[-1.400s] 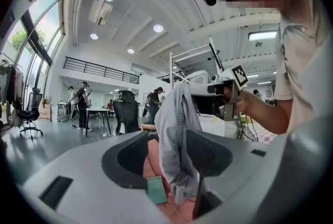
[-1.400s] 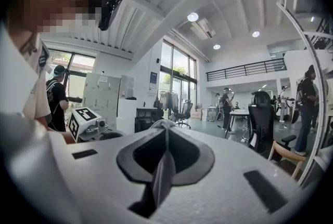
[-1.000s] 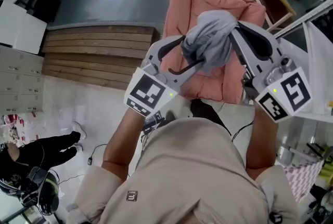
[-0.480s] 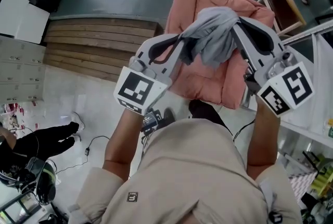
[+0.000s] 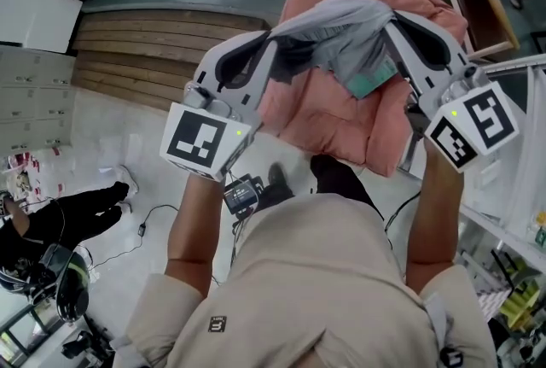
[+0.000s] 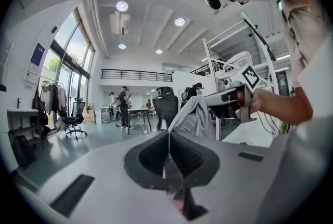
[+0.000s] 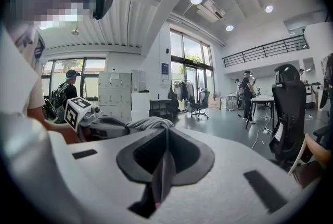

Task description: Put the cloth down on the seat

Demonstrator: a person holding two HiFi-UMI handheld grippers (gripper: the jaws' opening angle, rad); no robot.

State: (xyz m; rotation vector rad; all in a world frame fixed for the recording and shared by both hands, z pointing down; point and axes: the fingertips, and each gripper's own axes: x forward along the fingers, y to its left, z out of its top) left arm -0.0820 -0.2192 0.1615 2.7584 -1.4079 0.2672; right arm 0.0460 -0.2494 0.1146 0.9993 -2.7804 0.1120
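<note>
The grey cloth [image 5: 341, 37] hangs stretched in the air above the pink seat cushion [image 5: 320, 123], with the fingers of the left gripper [image 5: 273, 37] and of the right gripper [image 5: 391, 16] clamped together on its opposite ends.

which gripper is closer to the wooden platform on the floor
Left. The left gripper hangs beside the wooden platform; the right gripper is across the pink seat. Both grip the cloth.

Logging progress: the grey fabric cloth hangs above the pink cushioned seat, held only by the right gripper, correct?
Not only the right gripper: the left gripper view shows the left gripper also shut on the grey fabric cloth above the pink cushioned seat.
</note>
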